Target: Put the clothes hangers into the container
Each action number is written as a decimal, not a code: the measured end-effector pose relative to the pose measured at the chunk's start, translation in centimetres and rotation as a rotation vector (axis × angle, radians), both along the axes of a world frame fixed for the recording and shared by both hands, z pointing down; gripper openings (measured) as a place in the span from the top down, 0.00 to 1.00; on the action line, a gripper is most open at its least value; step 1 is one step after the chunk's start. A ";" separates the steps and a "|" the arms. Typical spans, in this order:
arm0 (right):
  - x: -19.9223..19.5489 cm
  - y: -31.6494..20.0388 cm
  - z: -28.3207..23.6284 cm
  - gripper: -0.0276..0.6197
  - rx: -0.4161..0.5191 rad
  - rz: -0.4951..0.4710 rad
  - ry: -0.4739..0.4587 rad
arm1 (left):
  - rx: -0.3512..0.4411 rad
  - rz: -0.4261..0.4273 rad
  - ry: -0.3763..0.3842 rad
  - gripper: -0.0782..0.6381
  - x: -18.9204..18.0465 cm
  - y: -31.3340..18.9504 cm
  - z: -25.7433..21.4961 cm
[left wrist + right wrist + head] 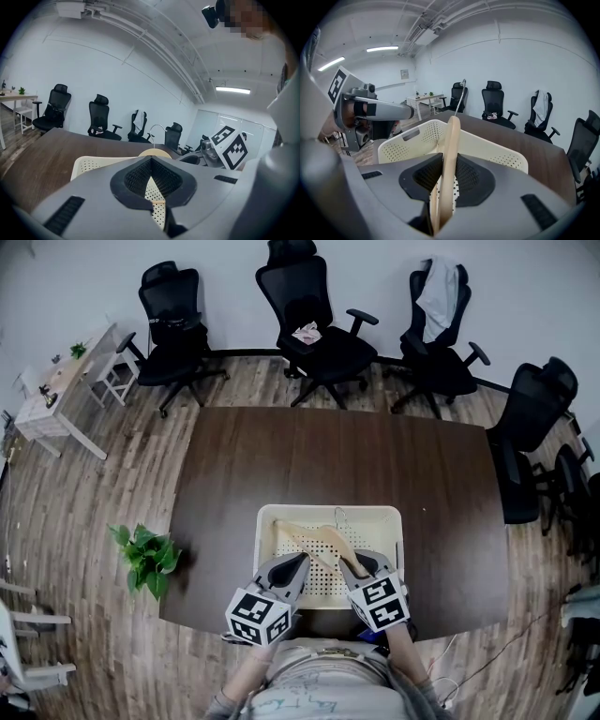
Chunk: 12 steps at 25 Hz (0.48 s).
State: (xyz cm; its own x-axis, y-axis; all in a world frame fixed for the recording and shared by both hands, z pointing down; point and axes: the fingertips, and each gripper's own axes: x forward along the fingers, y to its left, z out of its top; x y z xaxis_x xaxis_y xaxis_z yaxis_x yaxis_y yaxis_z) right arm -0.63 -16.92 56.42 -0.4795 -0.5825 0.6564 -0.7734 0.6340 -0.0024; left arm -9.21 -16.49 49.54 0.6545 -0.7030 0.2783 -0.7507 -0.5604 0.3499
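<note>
Wooden hanger (323, 538) stands tilted inside the cream perforated basket (266, 521), its metal hook (338, 517) pointing to 12 o'clock; the right gripper (354, 568) reaches in from 5 o'clock with its jaws clamped on one arm of the hanger, pads against the wood on both sides; the left gripper (298, 564) hangs over the basket's 7 o'clock corner, jaws together and empty; the basket sits at the 6 o'clock edge of the dark table (281, 456); a potted plant (147, 557) is on the floor at 9 o'clock; office chairs (314, 324) line the wall at 12 o'clock.
</note>
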 end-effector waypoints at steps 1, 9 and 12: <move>0.1 0.0 0.1 0.83 -0.001 0.004 0.003 | -0.001 0.000 0.000 0.88 0.0 0.0 0.1; 0.7 -0.5 0.5 0.82 0.000 0.023 0.022 | -0.008 0.003 -0.006 0.88 0.1 0.0 0.6; 0.9 -0.7 0.6 0.82 0.007 0.030 0.032 | -0.010 0.008 -0.011 0.88 0.3 0.1 0.6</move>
